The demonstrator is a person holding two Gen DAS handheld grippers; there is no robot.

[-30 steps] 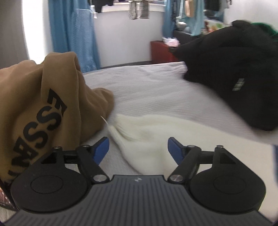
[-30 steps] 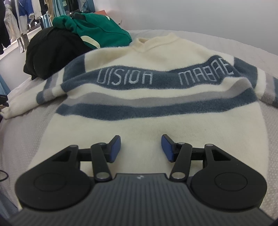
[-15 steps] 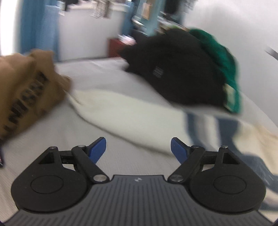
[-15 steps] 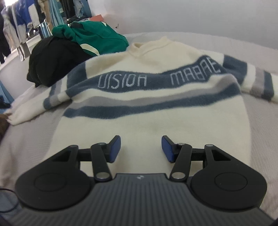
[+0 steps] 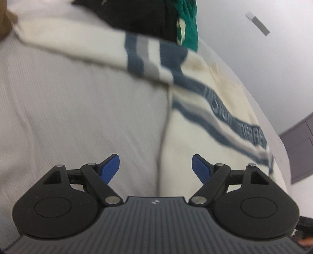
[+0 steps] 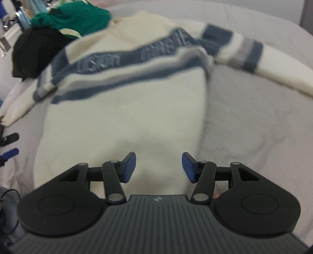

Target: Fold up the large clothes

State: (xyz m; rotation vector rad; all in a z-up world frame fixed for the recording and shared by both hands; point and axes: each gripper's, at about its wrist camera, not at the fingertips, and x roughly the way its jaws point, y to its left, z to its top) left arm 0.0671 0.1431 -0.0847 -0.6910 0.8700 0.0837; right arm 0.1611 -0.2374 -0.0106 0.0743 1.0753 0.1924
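A cream sweater (image 6: 125, 101) with blue and grey stripes and lettering lies flat on the grey bed, sleeves spread out. It also shows in the left wrist view (image 5: 205, 121). My right gripper (image 6: 158, 166) is open and empty above the sweater's lower right hem. My left gripper (image 5: 155, 166) is open and empty above the sweater's left side edge, with the left sleeve (image 5: 82, 45) stretching away ahead. The left gripper's fingertips (image 6: 8, 153) show at the left edge of the right wrist view.
A black garment (image 6: 37, 50) and a green garment (image 6: 74, 17) are piled at the bed's far side, next to the left sleeve. The grey bed cover (image 5: 68, 117) spreads to the left of the sweater and to its right (image 6: 254, 117). A wall (image 5: 264, 64) lies beyond.
My left gripper swung right from the sleeve cuff and brown garment toward the sweater's body. My right gripper shifted right toward the right side of the hem. Both stayed open.
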